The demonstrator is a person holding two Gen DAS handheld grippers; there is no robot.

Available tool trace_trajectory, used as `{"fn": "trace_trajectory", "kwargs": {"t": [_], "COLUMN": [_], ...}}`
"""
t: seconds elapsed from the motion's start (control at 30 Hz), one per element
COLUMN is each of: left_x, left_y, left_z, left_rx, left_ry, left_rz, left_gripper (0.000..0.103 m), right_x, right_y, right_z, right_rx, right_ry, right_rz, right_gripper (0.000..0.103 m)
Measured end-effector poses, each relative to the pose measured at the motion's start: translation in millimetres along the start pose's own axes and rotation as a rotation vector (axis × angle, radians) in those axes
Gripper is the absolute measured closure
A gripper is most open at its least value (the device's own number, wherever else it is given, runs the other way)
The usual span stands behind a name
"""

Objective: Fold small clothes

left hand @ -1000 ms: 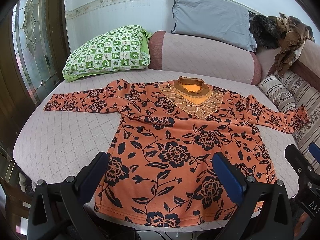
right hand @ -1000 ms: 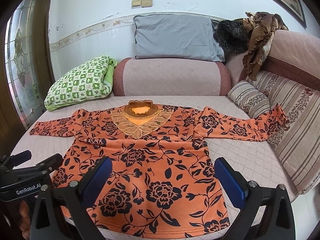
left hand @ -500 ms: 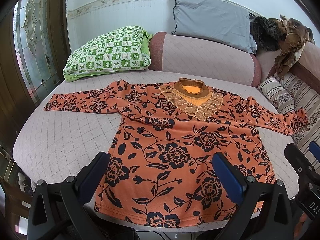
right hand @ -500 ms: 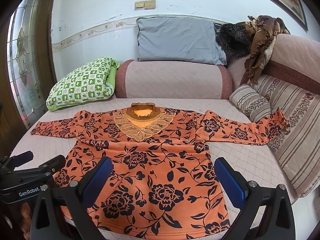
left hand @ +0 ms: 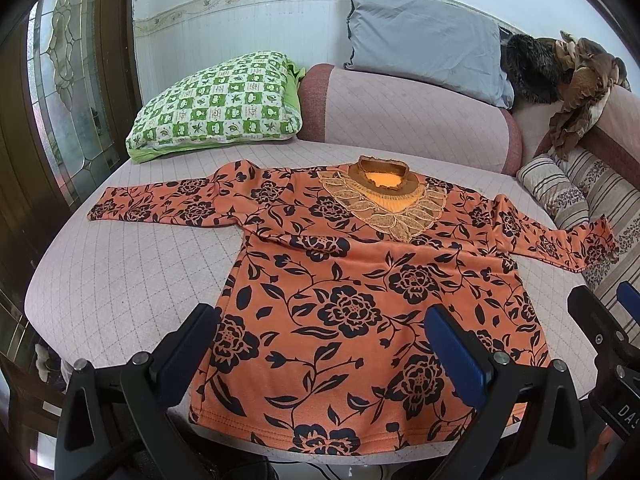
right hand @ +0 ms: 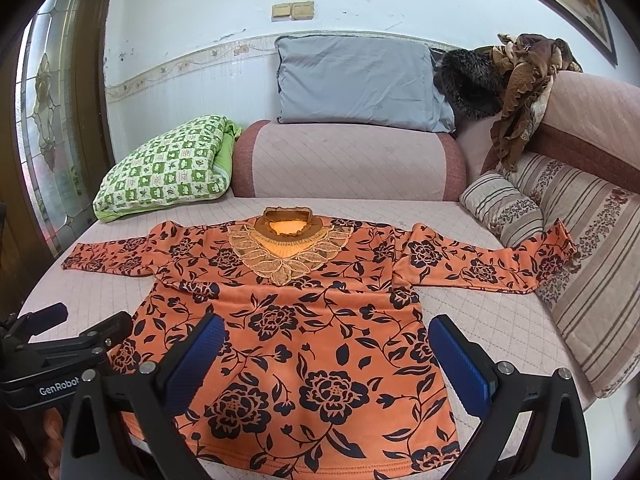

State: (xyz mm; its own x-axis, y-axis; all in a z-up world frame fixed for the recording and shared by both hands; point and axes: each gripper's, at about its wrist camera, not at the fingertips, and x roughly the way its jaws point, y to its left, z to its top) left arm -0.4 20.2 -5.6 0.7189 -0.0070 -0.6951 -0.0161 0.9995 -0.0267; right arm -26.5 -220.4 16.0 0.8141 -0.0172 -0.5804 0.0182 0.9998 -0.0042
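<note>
An orange long-sleeved top with dark flowers lies flat and face up on the pink quilted sofa seat, sleeves spread to both sides, lace collar at the far end. My left gripper hovers open above the hem, nothing between its blue pads. Over the hem too, my right gripper is open and holds nothing. The right sleeve's cuff rests against a striped cushion. Each gripper shows at the edge of the other's view.
A green checked pillow lies at the far left. A grey pillow sits on the backrest roll. Striped cushions line the right side, with brown clothes heaped above. A glass-panelled door stands at left.
Both views have tilted up slightly and the top sits a little lower in frame. The top itself has not moved and both grippers stay open.
</note>
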Motion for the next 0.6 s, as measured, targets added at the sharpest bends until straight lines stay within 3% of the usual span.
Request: {"fn": "trace_trajectory", "kwargs": {"t": [0.6], "left_x": [-1.0], "left_y": [0.7], "left_z": [2.3], "left_rx": [-0.005], "left_ry": [-0.002], "left_rz": [-0.008], "left_gripper": [0.000], "right_x": [0.6], "right_y": [2.6], "right_z": [0.9], "right_rx": [-0.007], "right_ry": [0.002], "right_rz": [0.012], "right_gripper": [0.000]}}
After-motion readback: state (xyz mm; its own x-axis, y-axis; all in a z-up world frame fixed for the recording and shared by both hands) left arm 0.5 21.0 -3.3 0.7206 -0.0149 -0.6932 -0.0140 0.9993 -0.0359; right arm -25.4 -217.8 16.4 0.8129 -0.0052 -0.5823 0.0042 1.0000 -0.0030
